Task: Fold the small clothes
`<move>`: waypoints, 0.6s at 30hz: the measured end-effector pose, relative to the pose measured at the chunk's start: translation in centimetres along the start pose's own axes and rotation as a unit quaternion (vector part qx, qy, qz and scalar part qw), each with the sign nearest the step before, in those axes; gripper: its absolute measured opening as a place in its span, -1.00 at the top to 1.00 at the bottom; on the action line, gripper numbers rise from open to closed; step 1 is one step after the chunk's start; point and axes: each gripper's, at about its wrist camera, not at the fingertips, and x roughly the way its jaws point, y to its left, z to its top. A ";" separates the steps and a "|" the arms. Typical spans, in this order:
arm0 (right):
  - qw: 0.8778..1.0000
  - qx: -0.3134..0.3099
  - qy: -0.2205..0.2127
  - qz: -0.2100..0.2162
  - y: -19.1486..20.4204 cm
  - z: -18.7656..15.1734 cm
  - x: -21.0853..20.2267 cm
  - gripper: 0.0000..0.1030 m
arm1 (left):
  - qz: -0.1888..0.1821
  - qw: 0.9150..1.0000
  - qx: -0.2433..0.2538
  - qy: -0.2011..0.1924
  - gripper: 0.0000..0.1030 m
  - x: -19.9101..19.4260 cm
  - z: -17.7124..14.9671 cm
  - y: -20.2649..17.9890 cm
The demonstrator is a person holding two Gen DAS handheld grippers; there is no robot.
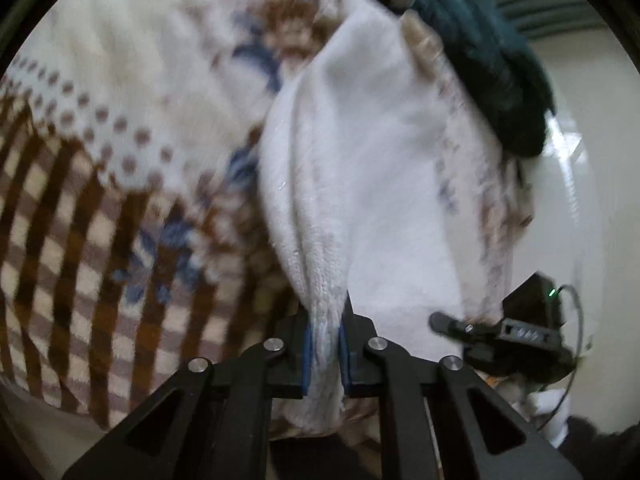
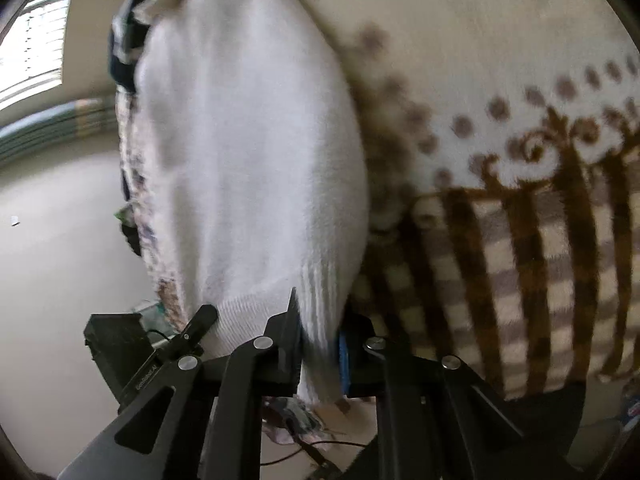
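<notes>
Both the left hand-held gripper (image 1: 325, 346) and right hand-held gripper (image 2: 320, 350) are pinching the ribbed hem of a white knitted garment (image 1: 360, 160) over a brown checked fleece blanket (image 1: 80, 240)

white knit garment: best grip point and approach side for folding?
Grip the ribbed hem of the white knit garment, as both tongs do now: left tongs and right tongs each pinch a bunched hem corner, coming from the hem side. The rib looks thicker and firmer than the loose body.
</notes>
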 end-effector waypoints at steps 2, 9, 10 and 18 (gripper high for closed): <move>1.000 -0.011 -0.015 0.011 1.9 -0.1 -1.7 0.73 | -0.025 0.999 -0.009 -0.020 0.84 -1.6 1.2 -1.0; 0.991 -0.063 -0.096 0.067 10.2 5.0 -8.7 0.73 | -0.101 0.990 -0.018 -0.096 0.84 -5.8 10.0 -6.4; 0.989 -0.065 -0.105 0.078 11.1 6.2 -9.4 0.73 | -0.106 0.989 -0.012 -0.103 0.84 -5.9 12.1 -7.4; 0.982 -0.074 -0.156 0.082 18.5 21.6 -8.7 0.73 | -0.096 0.987 -0.031 -0.123 0.84 -0.9 25.4 -9.4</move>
